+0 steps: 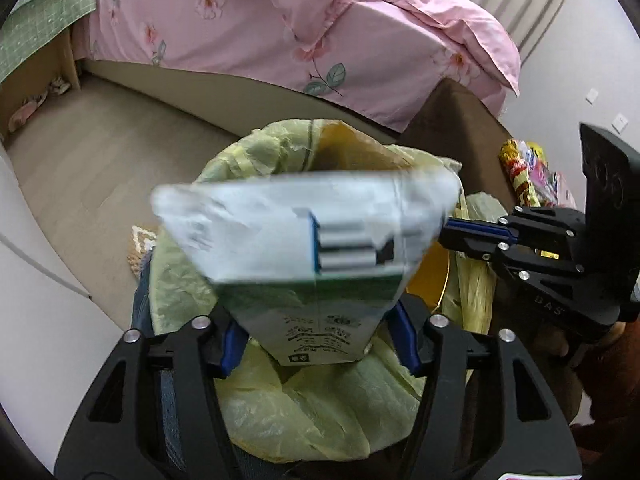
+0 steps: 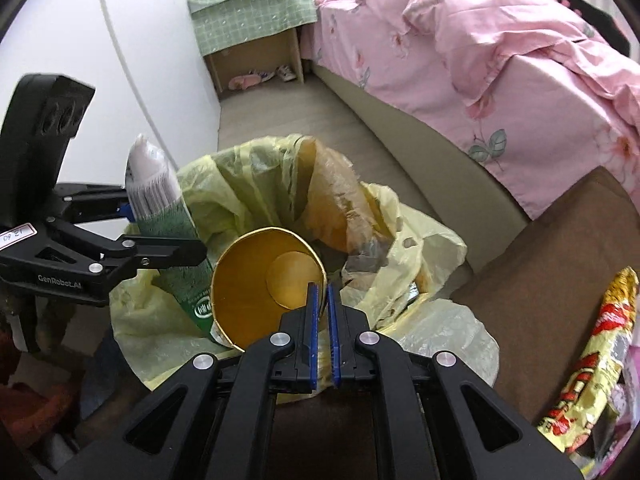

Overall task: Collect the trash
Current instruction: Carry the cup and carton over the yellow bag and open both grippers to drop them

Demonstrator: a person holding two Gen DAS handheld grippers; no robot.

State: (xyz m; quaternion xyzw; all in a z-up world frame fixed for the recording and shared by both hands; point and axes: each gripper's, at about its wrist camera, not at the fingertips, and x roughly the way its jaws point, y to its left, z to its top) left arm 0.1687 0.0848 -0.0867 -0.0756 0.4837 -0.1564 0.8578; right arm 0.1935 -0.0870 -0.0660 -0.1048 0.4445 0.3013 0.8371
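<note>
My left gripper is shut on a crumpled white and green carton and holds it over the yellow-green trash bag. In the right wrist view the carton stands tilted in the left gripper at the bag's left edge. My right gripper is shut on the rim of a yellow paper cup, open mouth toward the camera, over the bag opening. The right gripper also shows in the left wrist view, with the cup mostly hidden behind the carton.
A bed with a pink floral cover runs along the far side. A brown surface on the right holds colourful snack wrappers. A green-covered nightstand stands by the white wall. Beige floor lies beyond the bag.
</note>
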